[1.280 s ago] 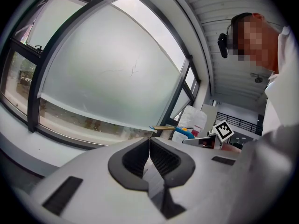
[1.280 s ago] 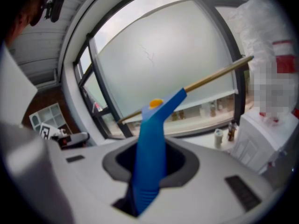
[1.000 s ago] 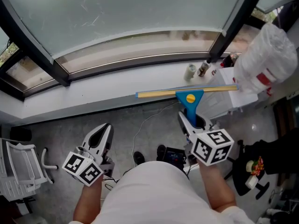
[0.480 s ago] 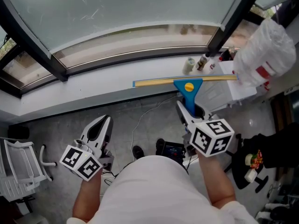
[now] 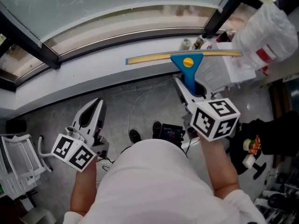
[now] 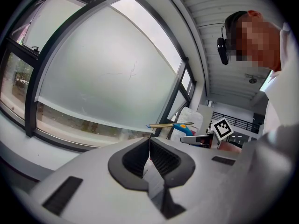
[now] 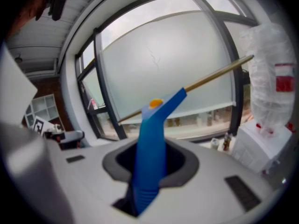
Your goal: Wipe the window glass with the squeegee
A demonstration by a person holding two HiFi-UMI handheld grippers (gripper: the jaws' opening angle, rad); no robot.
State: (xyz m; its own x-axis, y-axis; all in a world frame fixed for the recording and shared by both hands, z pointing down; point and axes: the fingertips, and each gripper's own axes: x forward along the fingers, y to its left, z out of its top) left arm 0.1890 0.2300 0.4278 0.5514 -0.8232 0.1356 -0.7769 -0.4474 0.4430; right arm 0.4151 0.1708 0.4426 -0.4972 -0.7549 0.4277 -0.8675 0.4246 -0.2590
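Right gripper (image 5: 189, 92): fingers clamped on the blue handle of the squeegee (image 5: 188, 71), low on the grip, so the head stands clear ahead of them. Blade (image 5: 154, 58) runs crosswise, roughly level, over the white sill (image 5: 88, 76) and short of the window glass (image 5: 107, 1); no contact visible in the head view. Right gripper view agrees: the handle fills the gap between the fingers, and the blade slants across the frosted pane, apart from it. Gripping far back on the handle likely gives reach and leverage for pressing the edge flat.

Left gripper (image 5: 93, 108): low, to the left of the body, over the floor, well apart from the squeegee. Its fingers (image 6: 164, 158) are together with nothing between them. Probably parked out of the way; one gripper is enough for this tool.

Clutter at the right end of the sill: small bottles (image 5: 191, 44) and a white bag (image 5: 264, 29), near the blade's right tip.

Judgement: wiping not yet begun. The blade has to go up and forward to meet the pane, minding the bag and the dark frame bar (image 5: 219, 13).
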